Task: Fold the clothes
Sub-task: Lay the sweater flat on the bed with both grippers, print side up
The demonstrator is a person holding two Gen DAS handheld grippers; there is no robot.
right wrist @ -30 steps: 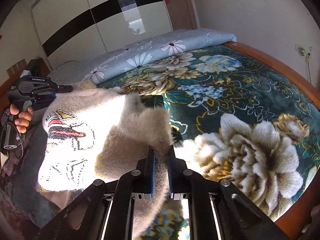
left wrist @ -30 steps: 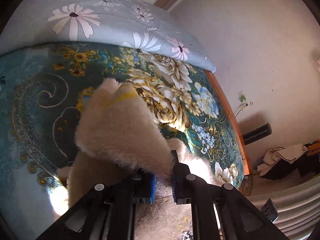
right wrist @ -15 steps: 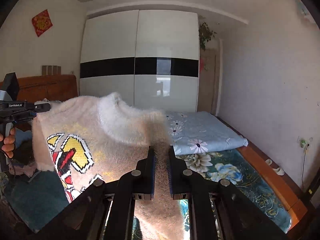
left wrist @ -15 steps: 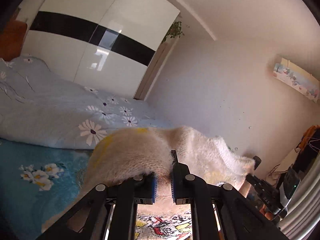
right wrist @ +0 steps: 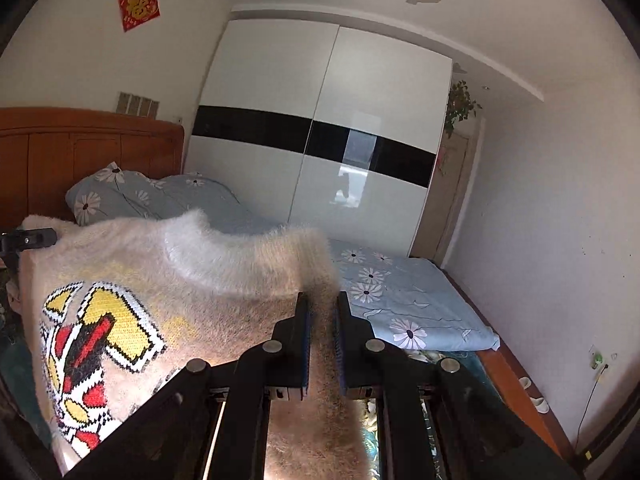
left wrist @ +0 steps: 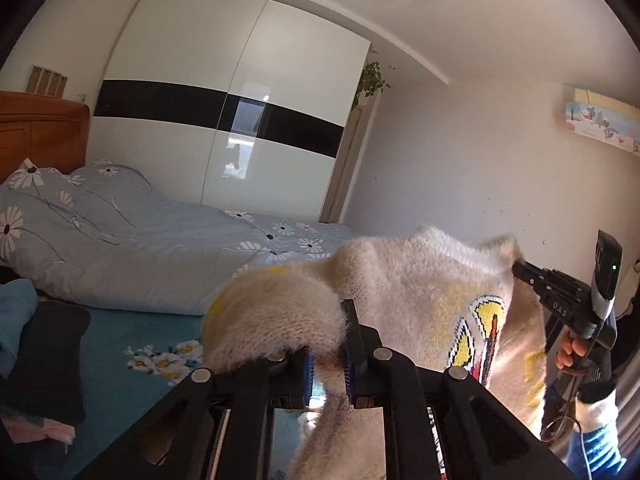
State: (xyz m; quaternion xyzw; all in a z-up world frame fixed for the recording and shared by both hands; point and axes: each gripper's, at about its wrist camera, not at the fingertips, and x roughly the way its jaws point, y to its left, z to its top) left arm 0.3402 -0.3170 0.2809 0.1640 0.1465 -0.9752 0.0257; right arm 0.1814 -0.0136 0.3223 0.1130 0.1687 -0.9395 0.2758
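Observation:
A fluffy cream sweater point(left wrist: 420, 292) with a yellow, red and black knitted figure hangs in the air above the bed, stretched between both grippers. In the left wrist view my left gripper point(left wrist: 326, 344) has the sweater's edge between its fingers, the fabric draping over the left finger; its jaws are opening slightly. The right gripper point(left wrist: 520, 270) shows at the far right, held by a hand point(left wrist: 572, 354). In the right wrist view my right gripper point(right wrist: 322, 304) is shut on the sweater point(right wrist: 160, 280) at its other top corner. The left gripper point(right wrist: 24, 238) peeks in at the left edge.
Below lies a bed with a teal floral cover point(left wrist: 132, 344) and a pale blue daisy quilt point(left wrist: 160, 248) at the back. Dark and blue clothes point(left wrist: 44, 352) are piled at the left. A wooden headboard point(right wrist: 80, 152) and a white wardrobe point(right wrist: 320, 120) stand behind.
Both grippers have risen and tilted up from the bed, lifting the sweater off the cover. It now hangs spread between them, figure side showing.

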